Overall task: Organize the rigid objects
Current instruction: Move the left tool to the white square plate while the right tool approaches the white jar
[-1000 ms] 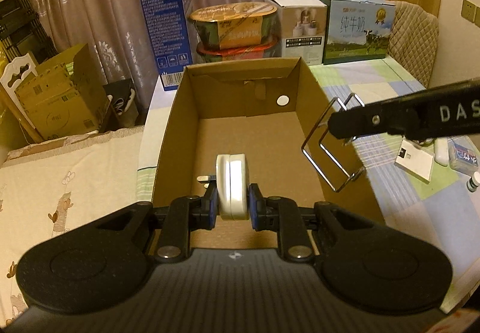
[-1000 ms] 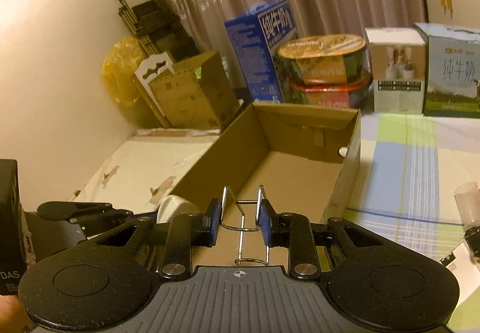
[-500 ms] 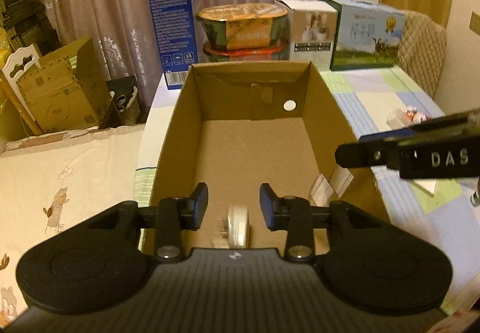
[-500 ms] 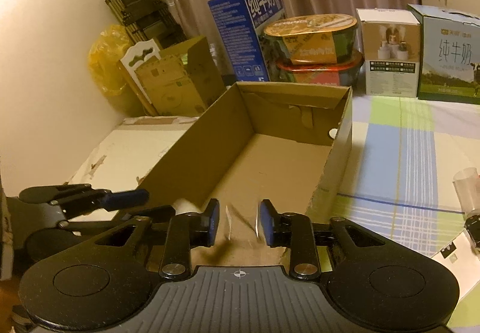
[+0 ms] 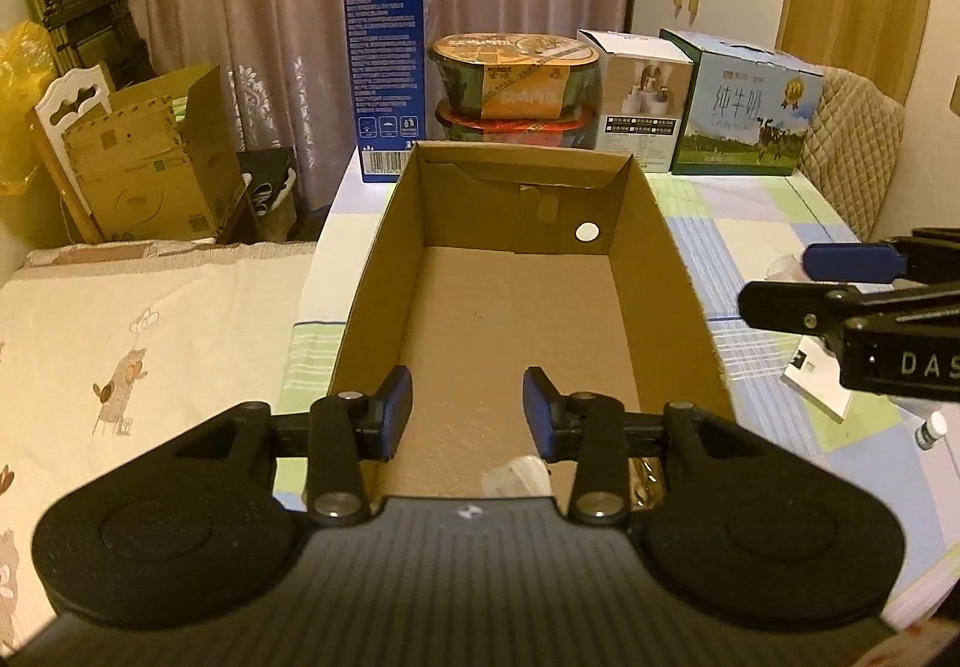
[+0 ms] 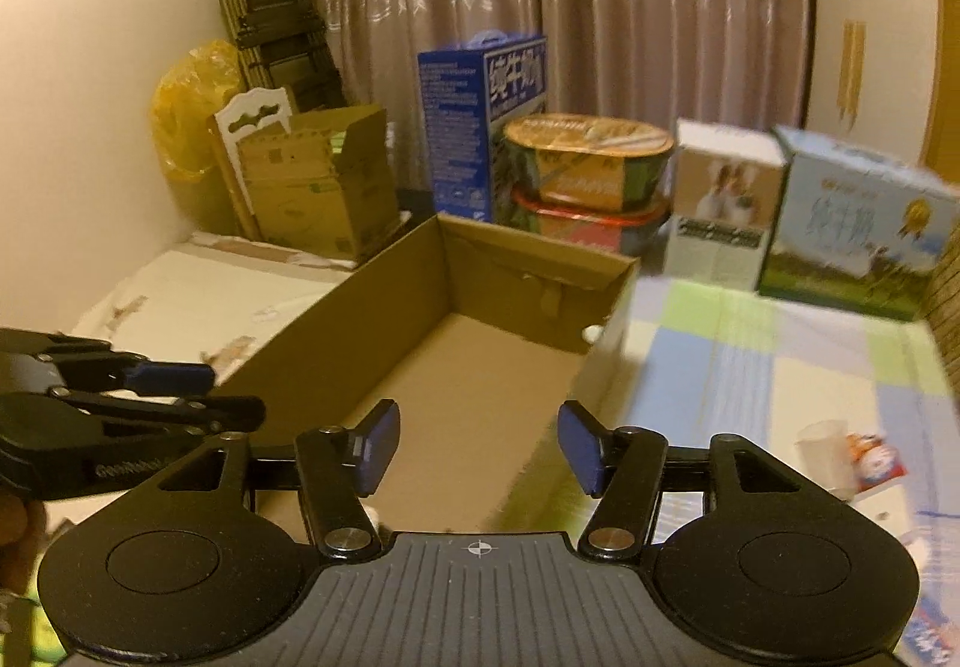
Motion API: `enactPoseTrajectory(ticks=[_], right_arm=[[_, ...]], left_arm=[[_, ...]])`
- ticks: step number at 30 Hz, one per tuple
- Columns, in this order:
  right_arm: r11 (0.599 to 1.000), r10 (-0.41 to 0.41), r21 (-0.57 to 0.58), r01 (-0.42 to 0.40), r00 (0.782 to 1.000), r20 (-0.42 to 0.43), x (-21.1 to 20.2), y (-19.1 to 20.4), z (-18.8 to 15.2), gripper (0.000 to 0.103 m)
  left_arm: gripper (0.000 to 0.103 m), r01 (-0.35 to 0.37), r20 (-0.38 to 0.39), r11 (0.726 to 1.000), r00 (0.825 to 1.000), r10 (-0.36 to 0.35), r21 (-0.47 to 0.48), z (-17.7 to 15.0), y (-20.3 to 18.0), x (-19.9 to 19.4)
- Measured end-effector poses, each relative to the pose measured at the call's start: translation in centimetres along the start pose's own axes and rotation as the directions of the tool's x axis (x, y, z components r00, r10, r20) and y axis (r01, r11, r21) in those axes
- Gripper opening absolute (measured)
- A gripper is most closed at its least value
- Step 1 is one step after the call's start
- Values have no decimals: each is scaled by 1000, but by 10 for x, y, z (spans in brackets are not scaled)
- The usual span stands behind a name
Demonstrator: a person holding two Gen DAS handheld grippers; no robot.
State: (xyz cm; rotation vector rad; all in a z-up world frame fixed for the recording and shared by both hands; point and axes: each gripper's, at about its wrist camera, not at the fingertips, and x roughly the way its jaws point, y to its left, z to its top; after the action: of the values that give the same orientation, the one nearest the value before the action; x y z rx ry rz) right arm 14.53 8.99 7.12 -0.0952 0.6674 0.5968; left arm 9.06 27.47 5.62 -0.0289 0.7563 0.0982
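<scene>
Release step. Left gripper (image 5: 467, 407) and right gripper (image 6: 478, 446) jaws opening, nothing between. White object (image 5: 517, 478) lies at near end of cardboard box (image 5: 672, 271). Next: fetch remaining tabletop item.

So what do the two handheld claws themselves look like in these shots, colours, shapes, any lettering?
Both are matte black plastic. The left claw and right claw each have two angular fingers tipped with blue pads, silver pivot screws, two round black discs at the base and a ribbed grey centre plate with a small white crosshair mark. Seen side-on, the right one carries white "DAS" lettering. No cables or sleeves show.
</scene>
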Motion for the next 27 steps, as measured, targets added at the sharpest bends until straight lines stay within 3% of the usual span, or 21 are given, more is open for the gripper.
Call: enactPoseTrajectory(ticks=[5, 8, 16, 27], right_arm=[[998, -67, 18, 67, 998, -12, -22, -9, -11, 60], [994, -105, 42, 106, 994, -29, -36, -21, -22, 62], [972, -210, 92, 217, 975, -72, -73, -69, -56, 66], [942, -273, 180, 284, 959, -82, -110, -127, -83, 67]], left_arm=[[42, 20, 6, 1000, 1000, -20, -24, -4, -13, -18], [50, 39, 16, 999, 999, -39, -23, -4, -28, -27], [61, 96, 25, 995, 995, -97, 14, -4, -80, -40], [81, 159, 32, 985, 986, -161, 73, 7, -147, -42]])
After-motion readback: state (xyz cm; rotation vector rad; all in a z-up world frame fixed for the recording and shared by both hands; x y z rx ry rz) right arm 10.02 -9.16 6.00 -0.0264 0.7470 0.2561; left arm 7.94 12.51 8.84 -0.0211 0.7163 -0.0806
